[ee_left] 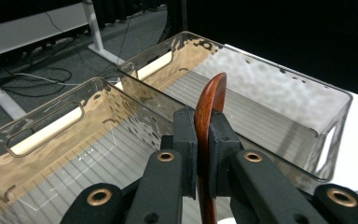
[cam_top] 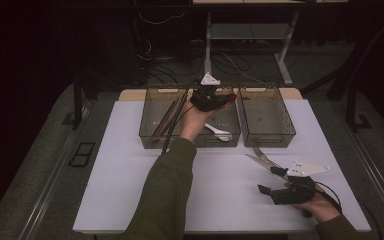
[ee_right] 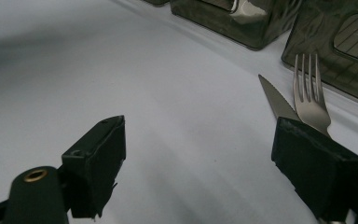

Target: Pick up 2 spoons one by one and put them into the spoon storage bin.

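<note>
The left gripper (cam_top: pixel 215 100) is held above the two clear plastic bins at the far side of the white table (cam_top: pixel 130 190), over the inner end of the left bin (cam_top: pixel 152 117) and close to the gap that separates it from the right bin (cam_top: pixel 285 122). Its jaws are clamped on a wooden spoon (ee_left: pixel 208 105): in the left gripper view the reddish-brown wood stands on edge between the two black pads, pressed from both sides, with its rounded end rising past the jaw tips toward the right bin. Both bins show ribbed floors and slotted handle cut-outs in that view. In the high view the left bin holds brown wooden utensils (cam_top: pixel 166 119) leaning along its left side and a white spoon (cam_top: pixel 217 131) lying near its front wall; the bowl of that spoon points toward the right. The right gripper (cam_top: pixel 275 181) rests low over the table near the front right corner, well apart from the bins, in a hand (cam_top: pixel 320 205) that enters from the bottom edge. Its jaws stand wide apart with bare table surface between them and nothing gripped. A metal fork (ee_right: pixel 310 93) and a serrated knife (ee_right: pixel 276 100) lie side by side on the table just beyond the right jaw, tips pointing toward the bins.
</note>
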### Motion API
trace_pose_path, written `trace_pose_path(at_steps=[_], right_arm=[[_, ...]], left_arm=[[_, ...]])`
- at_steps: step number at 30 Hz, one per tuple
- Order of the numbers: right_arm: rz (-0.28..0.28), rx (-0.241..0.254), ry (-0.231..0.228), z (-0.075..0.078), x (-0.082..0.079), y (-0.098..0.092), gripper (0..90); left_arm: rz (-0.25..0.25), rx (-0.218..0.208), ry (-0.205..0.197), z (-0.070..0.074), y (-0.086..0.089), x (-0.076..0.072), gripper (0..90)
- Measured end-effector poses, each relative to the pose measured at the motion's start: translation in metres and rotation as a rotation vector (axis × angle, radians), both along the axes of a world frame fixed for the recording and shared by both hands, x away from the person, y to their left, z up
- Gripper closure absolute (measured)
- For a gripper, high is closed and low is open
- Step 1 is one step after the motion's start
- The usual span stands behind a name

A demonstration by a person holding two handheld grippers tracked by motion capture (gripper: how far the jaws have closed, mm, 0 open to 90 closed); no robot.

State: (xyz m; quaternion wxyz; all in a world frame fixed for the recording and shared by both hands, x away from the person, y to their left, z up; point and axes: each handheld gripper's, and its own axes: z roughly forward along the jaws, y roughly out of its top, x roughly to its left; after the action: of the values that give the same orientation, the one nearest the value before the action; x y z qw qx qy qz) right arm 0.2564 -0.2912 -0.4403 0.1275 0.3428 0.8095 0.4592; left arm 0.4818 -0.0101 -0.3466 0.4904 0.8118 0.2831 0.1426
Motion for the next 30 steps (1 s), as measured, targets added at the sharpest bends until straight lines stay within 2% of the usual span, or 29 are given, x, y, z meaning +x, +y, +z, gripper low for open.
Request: trace_pose_path(at_steps=[8, 12, 14, 19, 21, 22, 23, 25, 28, 30], right_arm=[[0.008, 0.005, -0.001, 0.0, -0.001, 0.001, 17.4], [0.005, 0.005, -0.005, 0.0, -0.001, 0.001, 17.3], [0.006, 0.006, -0.001, 0.001, -0.001, 0.001, 17.3], [0.007, 0.006, -0.002, 0.0, -0.001, 0.001, 17.4], [0.007, 0.005, 0.002, 0.0, -0.001, 0.001, 17.4], [0.008, 0.004, -0.001, 0.0, 0.0, 0.001, 17.3], [0.007, 0.003, 0.0, 0.0, 0.0, 0.001, 17.4], [0.007, 0.003, 0.001, 0.0, 0.0, 0.001, 17.4], [0.01, 0.003, 0.003, -0.001, 0.0, 0.002, 17.4], [0.011, -0.001, 0.004, -0.001, 0.001, 0.002, 17.4]], left_arm=[[0.019, -0.009, 0.023, -0.016, -0.01, 0.007, 83.1], [0.018, 0.005, 0.039, -0.022, -0.013, 0.009, 82.6], [0.03, 0.013, 0.038, -0.025, -0.013, 0.009, 75.8], [0.032, 0.03, 0.044, -0.029, -0.008, 0.008, 67.3], [0.035, 0.032, 0.044, -0.03, -0.006, 0.007, 63.5], [0.039, 0.019, 0.048, -0.031, -0.005, 0.006, 62.2], [0.027, 0.036, 0.049, -0.03, -0.003, 0.005, 60.1], [0.025, 0.01, 0.061, -0.031, -0.001, 0.0, 55.9], [-0.003, 0.021, 0.052, -0.028, 0.004, -0.009, 51.8], [-0.017, -0.003, 0.066, -0.027, 0.007, -0.014, 48.7]])
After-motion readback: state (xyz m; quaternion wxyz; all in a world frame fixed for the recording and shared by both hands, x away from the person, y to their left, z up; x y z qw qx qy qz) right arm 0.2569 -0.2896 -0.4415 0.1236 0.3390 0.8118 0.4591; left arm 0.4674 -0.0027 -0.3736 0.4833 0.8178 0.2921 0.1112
